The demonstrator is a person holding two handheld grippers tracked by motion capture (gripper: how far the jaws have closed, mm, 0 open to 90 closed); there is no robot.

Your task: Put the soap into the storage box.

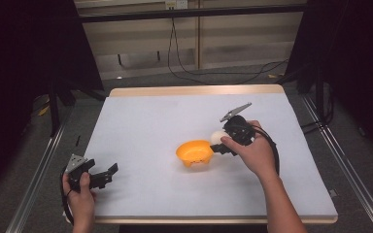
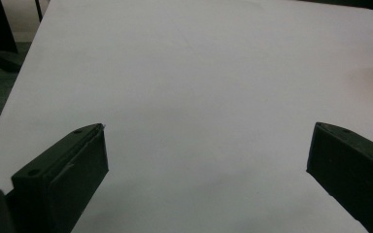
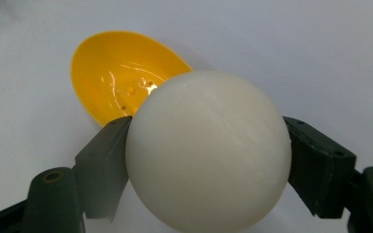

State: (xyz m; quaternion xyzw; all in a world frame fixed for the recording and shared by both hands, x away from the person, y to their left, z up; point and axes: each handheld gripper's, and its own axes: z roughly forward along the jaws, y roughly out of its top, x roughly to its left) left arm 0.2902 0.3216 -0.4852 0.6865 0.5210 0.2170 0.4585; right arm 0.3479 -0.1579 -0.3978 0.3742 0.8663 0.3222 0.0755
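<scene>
A white ball [image 1: 218,136] is clamped between the jaws of my right gripper [image 1: 217,143], just right of an orange bowl [image 1: 194,152] near the middle of the table. In the right gripper view the ball [image 3: 208,150] sits between both pads of the gripper [image 3: 206,127], and the empty orange bowl [image 3: 119,73] lies just beyond it, up and to the left. My left gripper [image 1: 108,174] rests at the table's front left corner. Its jaws stand wide apart [image 2: 209,145], with nothing but bare table between them.
The table is covered by a white sheet [image 1: 150,121] with a wooden edge [image 1: 194,91] at the far side. Black cables [image 1: 184,68] lie on the floor behind the table. Metal rails [image 1: 34,179] run along both sides.
</scene>
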